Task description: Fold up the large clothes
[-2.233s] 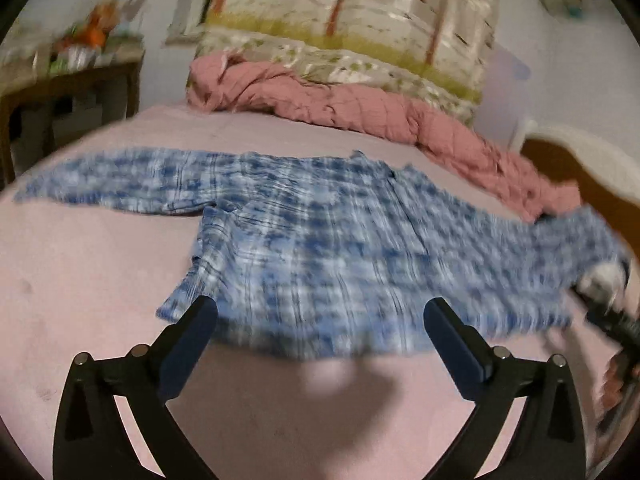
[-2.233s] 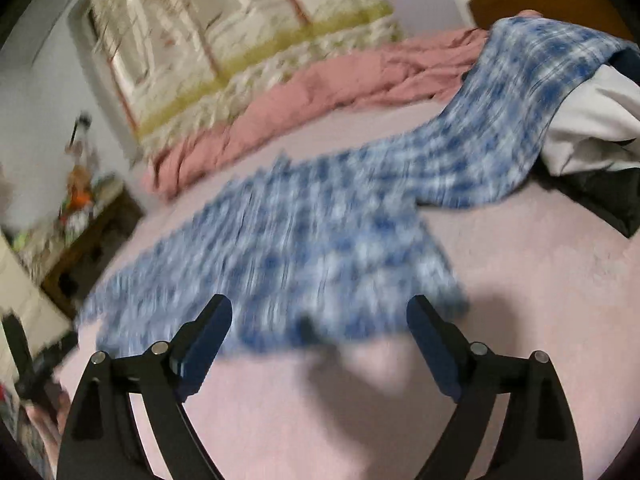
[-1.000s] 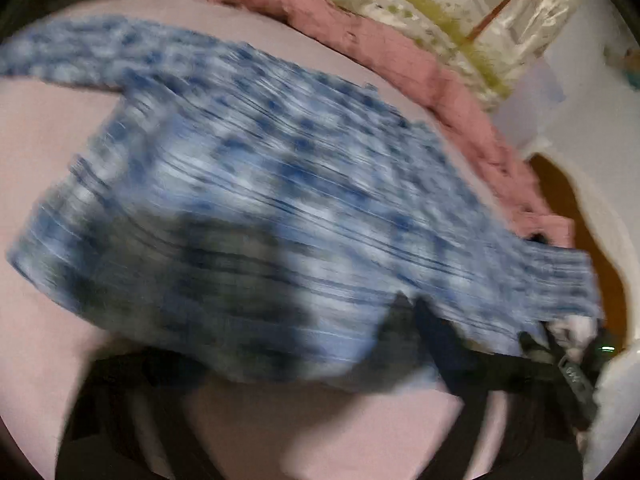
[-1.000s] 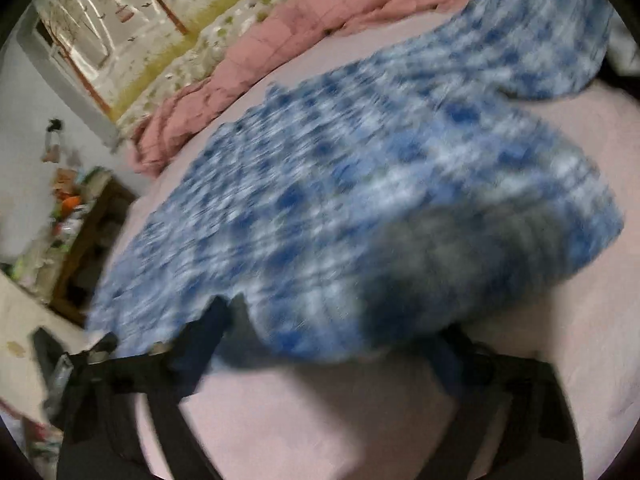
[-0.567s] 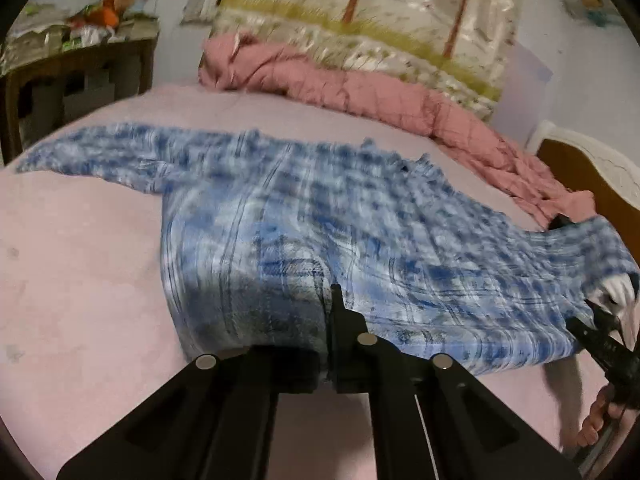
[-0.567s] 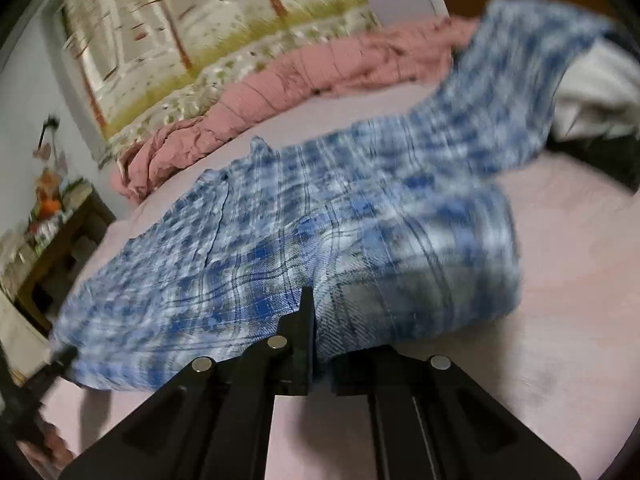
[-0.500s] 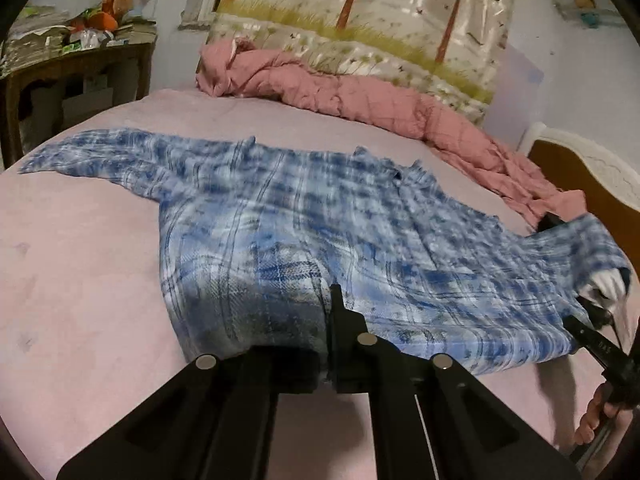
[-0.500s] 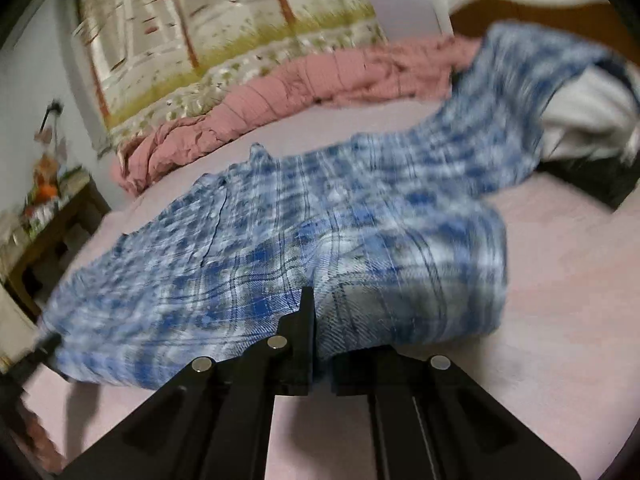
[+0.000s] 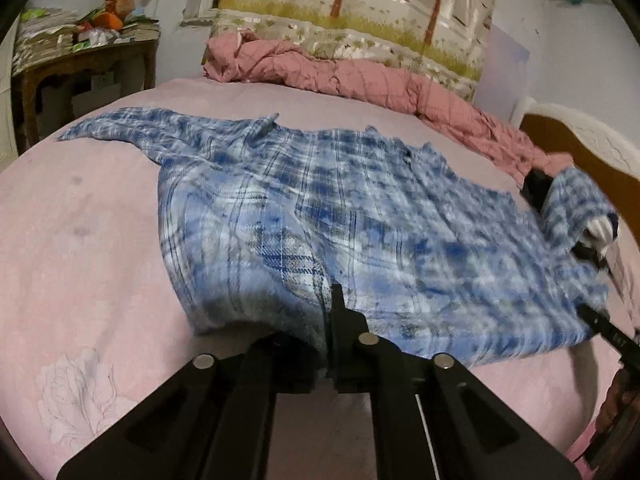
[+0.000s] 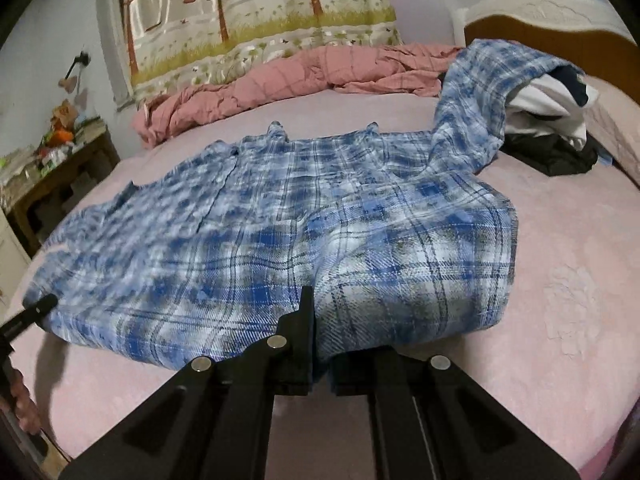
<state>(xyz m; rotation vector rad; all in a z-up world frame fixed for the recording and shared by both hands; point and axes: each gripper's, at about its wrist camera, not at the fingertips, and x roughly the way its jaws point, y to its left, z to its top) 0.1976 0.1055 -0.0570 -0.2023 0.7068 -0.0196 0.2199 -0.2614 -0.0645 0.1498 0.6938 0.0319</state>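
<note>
A large blue and white plaid shirt [image 9: 320, 200] lies spread on the pink bed sheet [image 9: 80, 280], and it also shows in the right wrist view [image 10: 280, 208]. My left gripper [image 9: 326, 320] is shut on the shirt's near hem at its left part. My right gripper [image 10: 316, 320] is shut on the near hem at its right part. The hem is lifted a little off the sheet between them. One sleeve [image 9: 120, 128] reaches far left. The other sleeve [image 10: 480, 92] drapes over a pile of clothes.
A crumpled pink quilt [image 9: 340, 76] lies along the far side below a tree-print curtain [image 9: 360, 8]. A wooden side table [image 9: 80, 64] with clutter stands at the left. A pile of dark and white clothes [image 10: 552, 120] lies by the wooden headboard [image 10: 560, 32].
Both grippers came down open to the shirt's near hem and shut on it. Since then they have raised the hem slightly and the view has pulled back a little.
</note>
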